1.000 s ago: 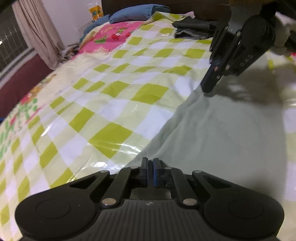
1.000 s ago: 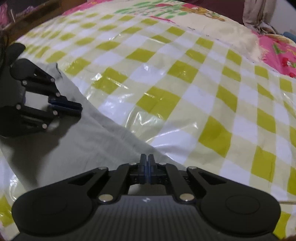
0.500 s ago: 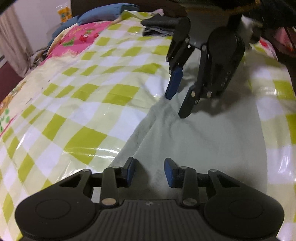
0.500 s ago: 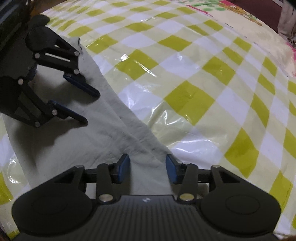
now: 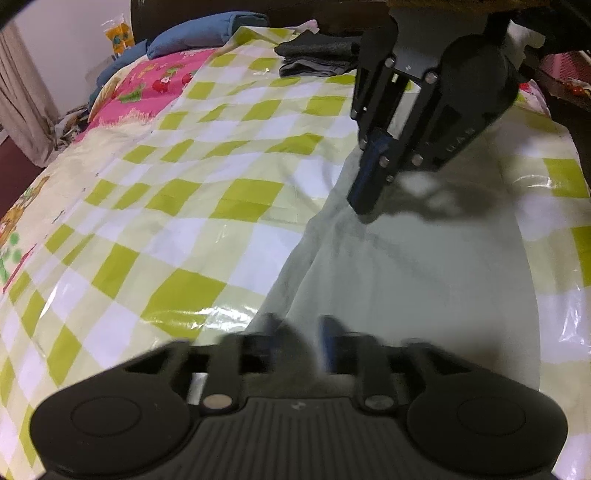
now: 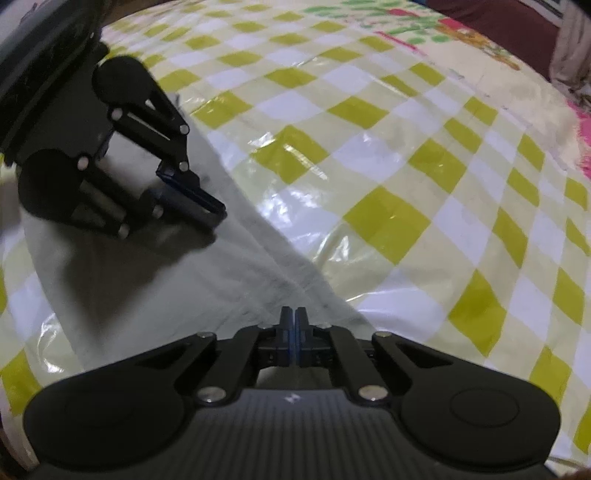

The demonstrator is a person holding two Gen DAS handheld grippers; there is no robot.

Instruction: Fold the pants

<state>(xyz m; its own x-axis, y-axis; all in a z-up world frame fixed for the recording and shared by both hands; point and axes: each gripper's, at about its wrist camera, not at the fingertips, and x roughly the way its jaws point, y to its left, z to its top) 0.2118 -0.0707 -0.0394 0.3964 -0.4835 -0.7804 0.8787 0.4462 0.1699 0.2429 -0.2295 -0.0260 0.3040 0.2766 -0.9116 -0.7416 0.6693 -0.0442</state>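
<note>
Pale grey-green pants [image 5: 406, 266] lie flat on a bed under a yellow-green checked plastic sheet [image 5: 207, 192]. My left gripper [image 5: 299, 328] sits low over the pants' left edge, blurred, its blue pads apart with cloth between them. My right gripper [image 6: 294, 317] is shut, its tips pressed on the same edge of the pants [image 6: 177, 280]. The right gripper also shows in the left wrist view [image 5: 365, 199], tips down on the cloth. The left gripper shows in the right wrist view [image 6: 199, 206], fingers slightly apart at the cloth edge.
A dark folded garment stack [image 5: 317, 59] lies at the far end of the bed. Blue bedding [image 5: 199, 33] and a pink printed sheet [image 5: 147, 85] lie at the far left. A curtain [image 5: 18, 99] hangs at the left.
Both grippers opened half a second ago over the pants' edge. Since then the right one has shut on the edge, and the left one is narrowing, still blurred in motion.
</note>
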